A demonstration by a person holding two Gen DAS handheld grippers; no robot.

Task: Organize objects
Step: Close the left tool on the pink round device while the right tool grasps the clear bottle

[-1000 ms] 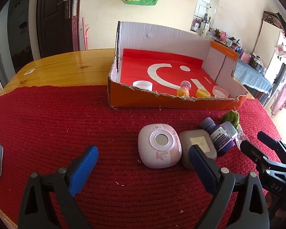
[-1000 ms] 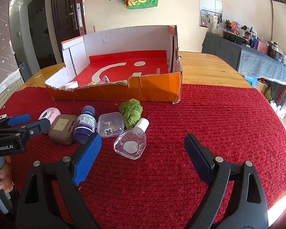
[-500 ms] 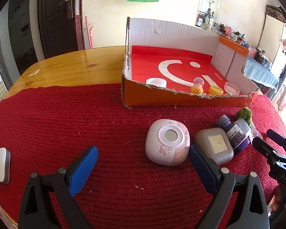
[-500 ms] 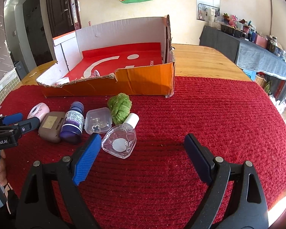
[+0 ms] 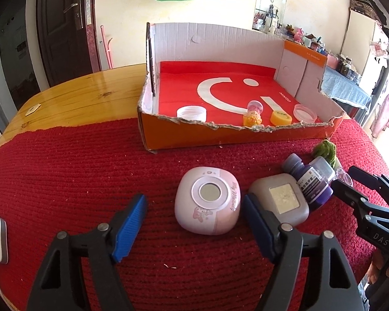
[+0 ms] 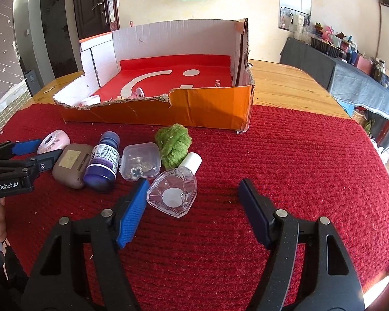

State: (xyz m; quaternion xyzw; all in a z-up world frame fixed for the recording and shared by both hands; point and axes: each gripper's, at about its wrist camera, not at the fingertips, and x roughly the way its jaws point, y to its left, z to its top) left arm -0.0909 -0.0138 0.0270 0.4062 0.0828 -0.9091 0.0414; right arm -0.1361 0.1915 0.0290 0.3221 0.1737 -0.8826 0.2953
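Our left tongs (image 5: 194, 228) have just been closing but stand apart around one pink case (image 5: 207, 200); our right tongs (image 6: 192, 207) likewise, apart around one glass bottle (image 6: 172, 193). On the table's red cloth (image 6: 298, 168) lie six things; four more sit in one cardboard box (image 5: 220, 136).

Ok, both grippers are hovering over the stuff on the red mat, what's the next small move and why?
Probably ease the left gripper forward and down around the pink rounded case. Its jaws have just been closing and stand either side of the case's near edge, not pressing it. The torn orange cardboard box behind already holds small items, so the case likely goes there.
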